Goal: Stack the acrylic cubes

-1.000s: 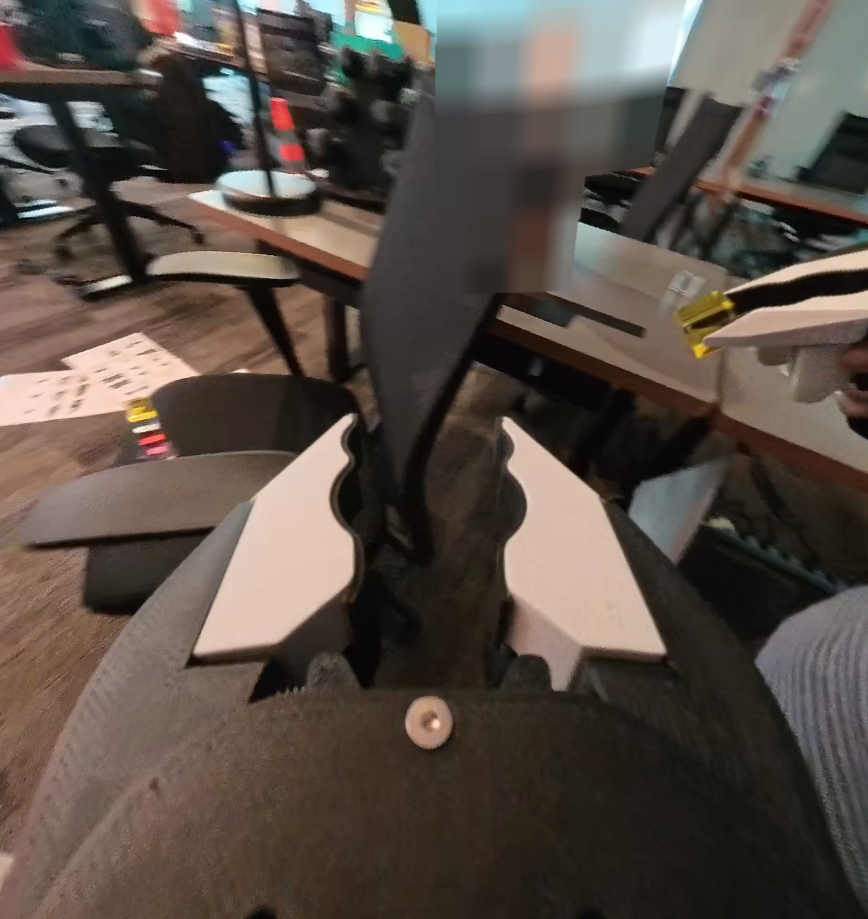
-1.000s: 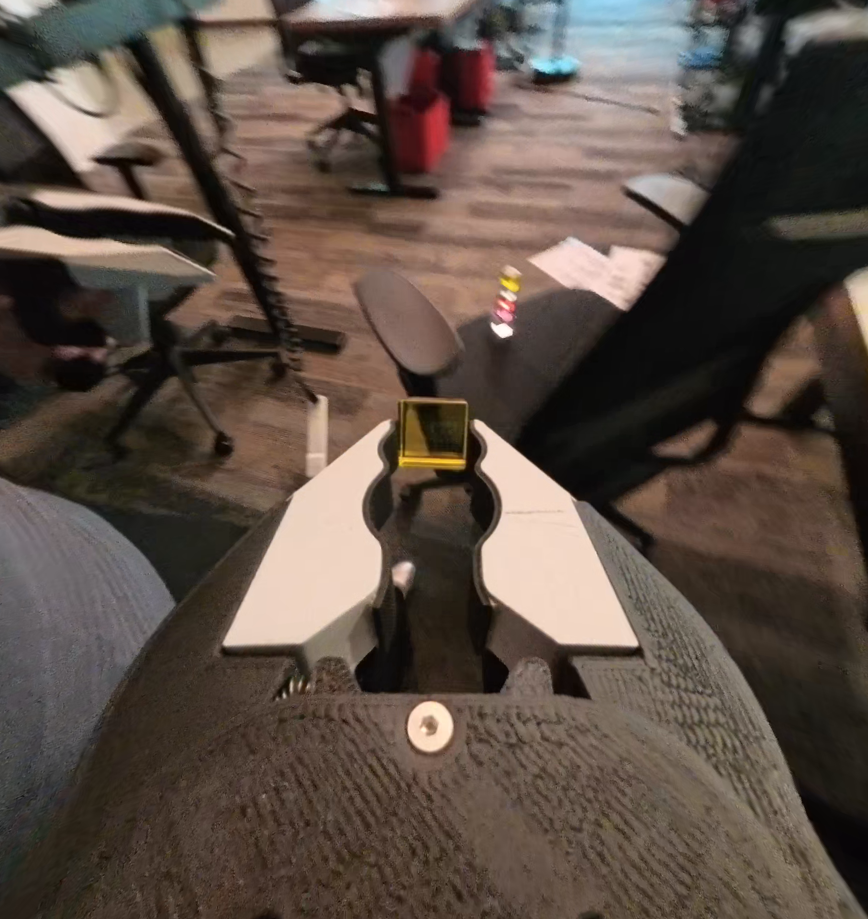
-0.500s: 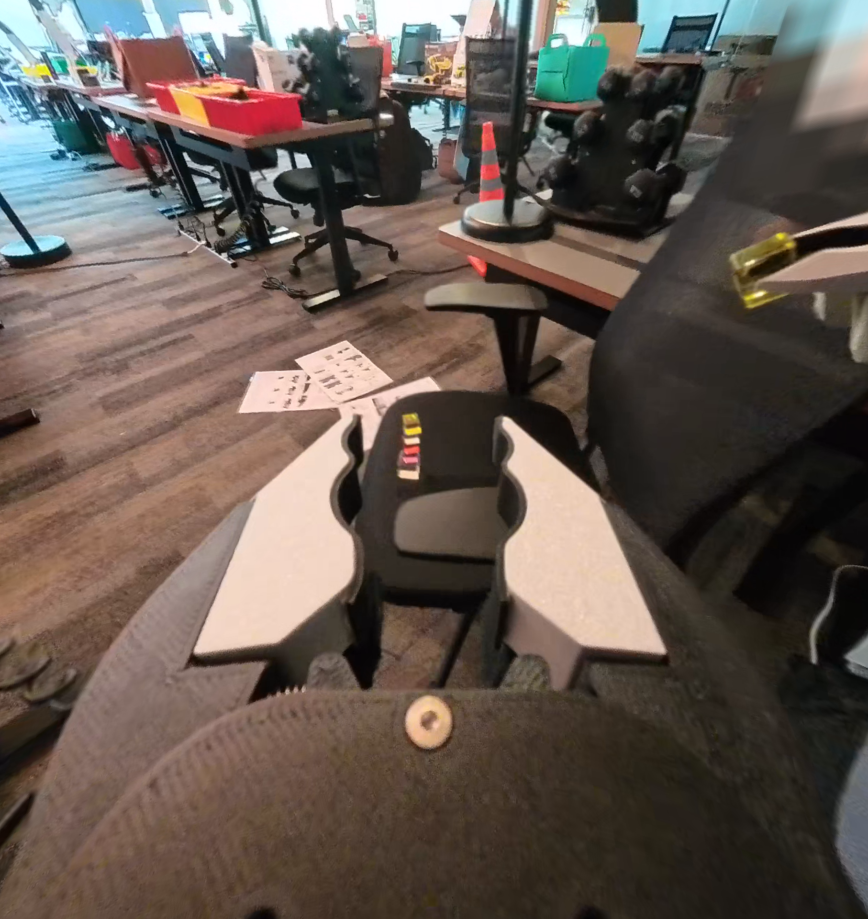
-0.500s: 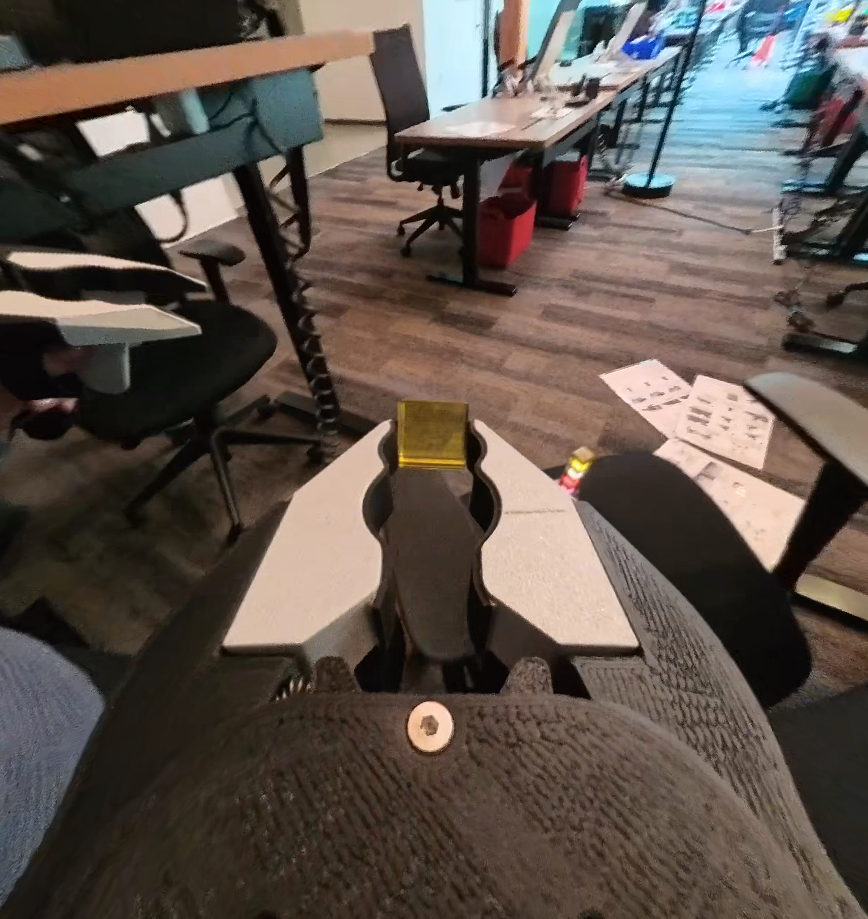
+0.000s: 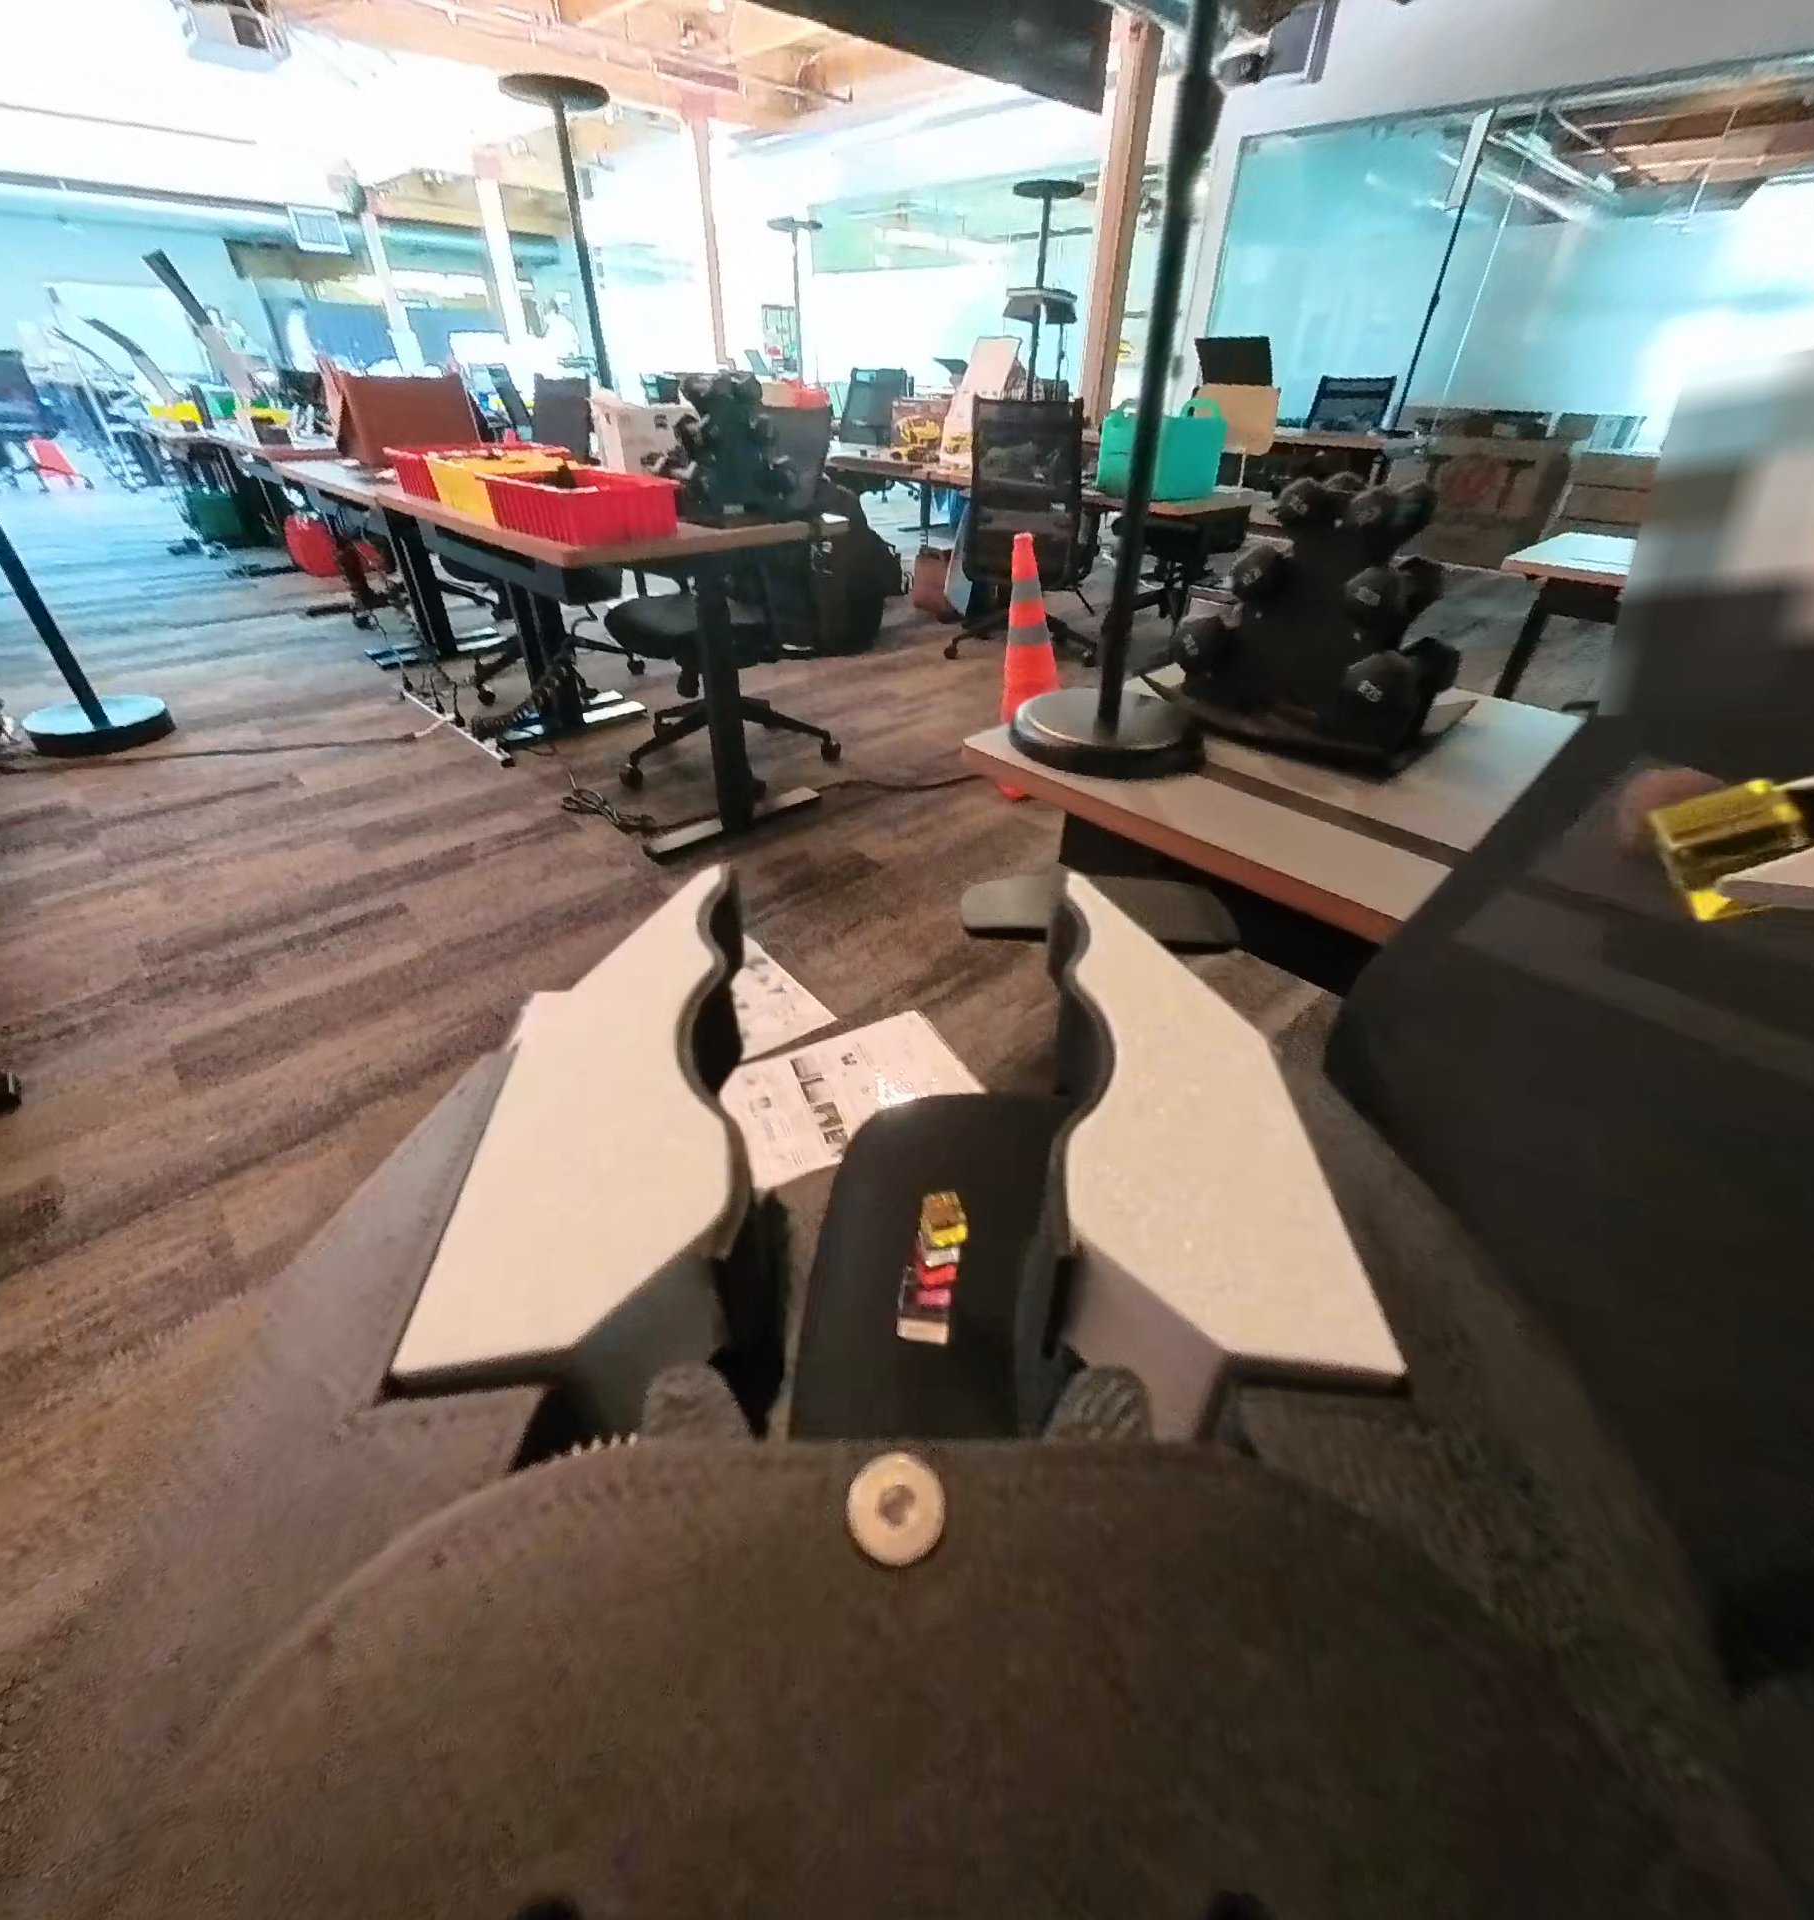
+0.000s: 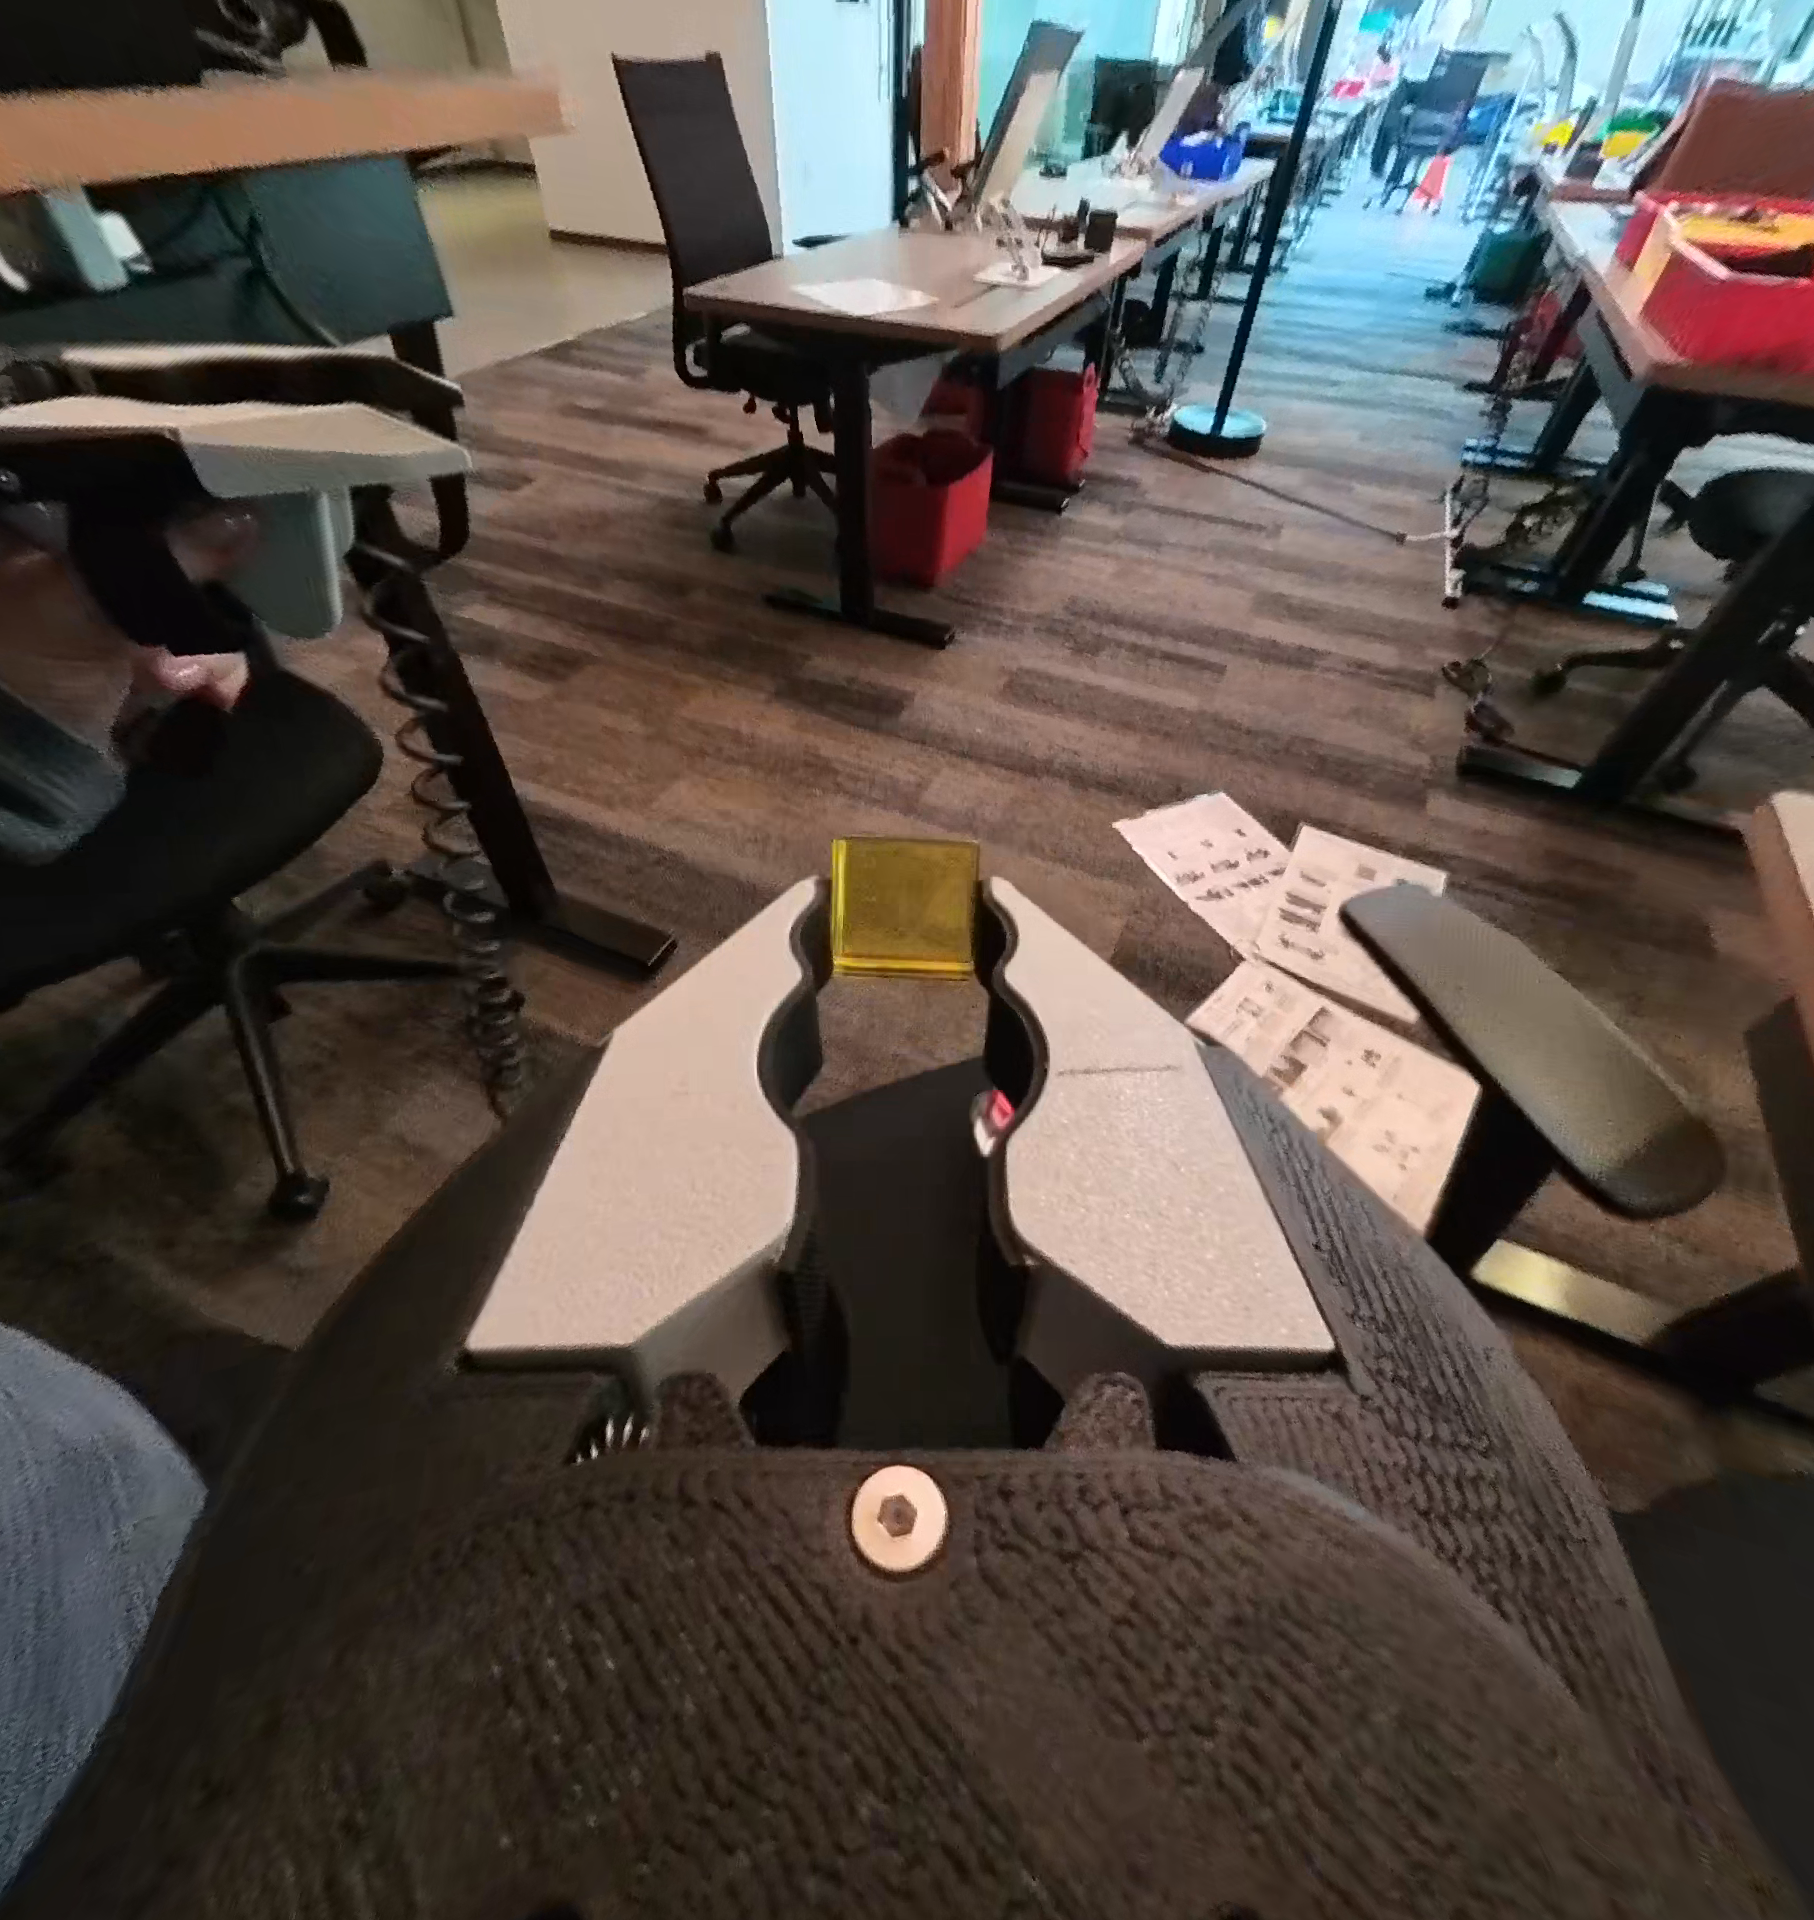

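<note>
The left gripper (image 5: 892,904) hangs over a black chair seat (image 5: 882,1351), its pale fingers (image 5: 612,1143) spread wide apart with only air between them. Below that gap, on the seat, stands a small stack of coloured blocks (image 5: 932,1280): yellow on top, red and pink under it, a clear one at the bottom. Just beyond the seat, printed paper sheets (image 5: 841,1081) lie on the dark wood-pattern floor (image 5: 259,987); they carry print, too small and blurred to read. Farther off, a desk bears red and yellow bins (image 5: 560,499), and to the right an orange traffic cone (image 5: 1028,623) stands behind a near table (image 5: 1298,821) holding a round pole base (image 5: 1105,732) and a black rack of dumbbells (image 5: 1318,623), whose end markings are too blurred to read.

At the far right, the right gripper (image 6: 903,914) is clamped on a translucent yellow block (image 6: 903,906), both fingertips pressed against its sides, held up in the air near a black armrest (image 6: 1526,1049).
</note>
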Demonstrator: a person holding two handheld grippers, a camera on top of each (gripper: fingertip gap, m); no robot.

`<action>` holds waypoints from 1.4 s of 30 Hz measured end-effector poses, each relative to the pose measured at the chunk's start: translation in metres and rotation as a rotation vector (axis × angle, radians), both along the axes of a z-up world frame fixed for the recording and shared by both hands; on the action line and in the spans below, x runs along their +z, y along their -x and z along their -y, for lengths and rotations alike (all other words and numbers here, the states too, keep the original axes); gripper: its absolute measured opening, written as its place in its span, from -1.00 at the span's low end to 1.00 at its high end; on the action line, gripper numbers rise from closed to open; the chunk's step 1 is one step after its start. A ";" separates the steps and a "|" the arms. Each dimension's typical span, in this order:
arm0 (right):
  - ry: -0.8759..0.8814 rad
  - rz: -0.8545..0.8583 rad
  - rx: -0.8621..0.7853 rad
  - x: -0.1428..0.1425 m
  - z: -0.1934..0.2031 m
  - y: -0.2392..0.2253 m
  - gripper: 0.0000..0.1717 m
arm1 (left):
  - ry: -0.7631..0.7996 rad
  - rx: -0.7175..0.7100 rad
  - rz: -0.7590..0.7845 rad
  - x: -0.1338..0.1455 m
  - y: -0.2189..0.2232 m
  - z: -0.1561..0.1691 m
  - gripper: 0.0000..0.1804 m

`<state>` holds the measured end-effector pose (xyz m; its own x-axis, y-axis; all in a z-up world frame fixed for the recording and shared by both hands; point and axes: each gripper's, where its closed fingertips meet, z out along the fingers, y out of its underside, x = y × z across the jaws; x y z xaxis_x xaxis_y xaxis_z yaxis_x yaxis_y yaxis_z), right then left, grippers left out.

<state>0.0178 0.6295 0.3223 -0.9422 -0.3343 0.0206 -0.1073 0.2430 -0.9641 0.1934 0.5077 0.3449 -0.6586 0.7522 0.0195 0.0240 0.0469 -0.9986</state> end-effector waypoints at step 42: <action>-0.264 -0.021 -1.062 -0.083 0.305 0.076 -0.69 | 0.135 -0.481 0.046 -0.033 0.146 0.581 -0.31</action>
<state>-0.0581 0.3242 0.2394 -0.7531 0.6521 0.0872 0.2633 0.4202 -0.8684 0.0473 -0.0729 0.3117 -0.2347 0.9647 -0.1198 0.0551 -0.1098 -0.9924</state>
